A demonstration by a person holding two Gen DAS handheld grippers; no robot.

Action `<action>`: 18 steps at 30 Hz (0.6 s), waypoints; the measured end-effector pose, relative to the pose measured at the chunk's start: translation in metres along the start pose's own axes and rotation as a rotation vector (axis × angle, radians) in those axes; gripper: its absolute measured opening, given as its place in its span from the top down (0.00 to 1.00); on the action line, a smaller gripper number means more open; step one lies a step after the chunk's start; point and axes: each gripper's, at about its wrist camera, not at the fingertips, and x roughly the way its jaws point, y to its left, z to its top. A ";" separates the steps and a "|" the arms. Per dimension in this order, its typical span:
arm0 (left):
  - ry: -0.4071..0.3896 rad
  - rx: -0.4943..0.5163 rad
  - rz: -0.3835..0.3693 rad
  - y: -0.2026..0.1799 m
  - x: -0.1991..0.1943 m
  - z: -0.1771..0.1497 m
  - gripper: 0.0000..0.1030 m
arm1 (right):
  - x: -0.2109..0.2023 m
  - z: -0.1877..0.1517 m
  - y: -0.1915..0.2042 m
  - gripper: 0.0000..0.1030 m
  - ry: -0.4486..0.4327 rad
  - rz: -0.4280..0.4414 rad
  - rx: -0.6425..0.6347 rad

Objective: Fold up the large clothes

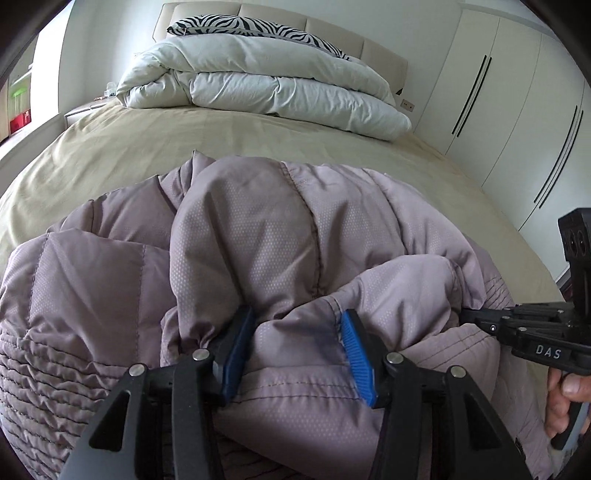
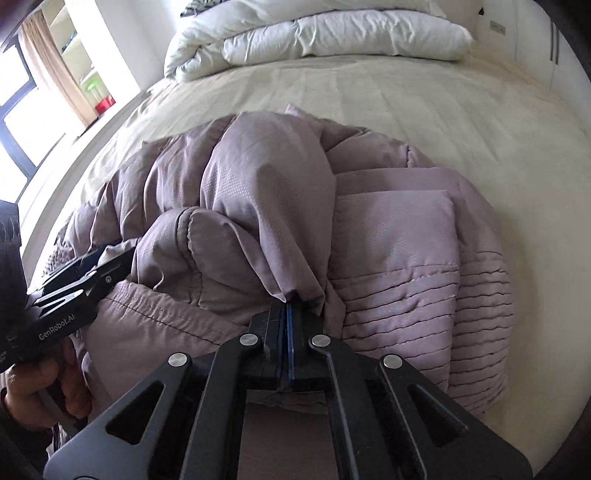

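A mauve quilted puffer jacket point(image 1: 258, 240) lies bunched up on the bed, its ribbed hem toward me. In the left wrist view my left gripper point(image 1: 298, 314) stands open, pressed down into the jacket, with a bulge of fabric lying between its blue pads point(image 1: 356, 354). My right gripper point(image 2: 290, 301) is shut, a thin fold of the jacket point(image 2: 273, 192) pinched at its tips. That right gripper point(image 1: 466, 314) comes in from the right edge of the left wrist view, tips buried in the cloth. The left gripper point(image 2: 110, 260) shows at the left of the right wrist view, held by a hand point(image 2: 33, 387).
The beige bedsheet point(image 1: 229, 144) stretches beyond the jacket. A folded white duvet point(image 1: 266, 85) and a zebra-print pillow point(image 1: 258, 26) lie at the headboard. White wardrobe doors point(image 1: 517, 122) line the right side. A window and shelves point(image 2: 74, 66) stand to the left.
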 end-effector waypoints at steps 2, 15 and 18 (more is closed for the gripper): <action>-0.006 -0.008 -0.023 0.004 -0.002 -0.002 0.49 | -0.016 0.006 0.002 0.98 0.043 0.028 -0.008; -0.014 0.024 -0.049 0.008 0.002 -0.004 0.49 | 0.029 0.040 0.014 0.96 -0.092 0.125 0.062; -0.010 0.030 -0.059 0.008 0.004 -0.003 0.49 | 0.031 0.033 0.021 0.96 -0.159 0.092 -0.016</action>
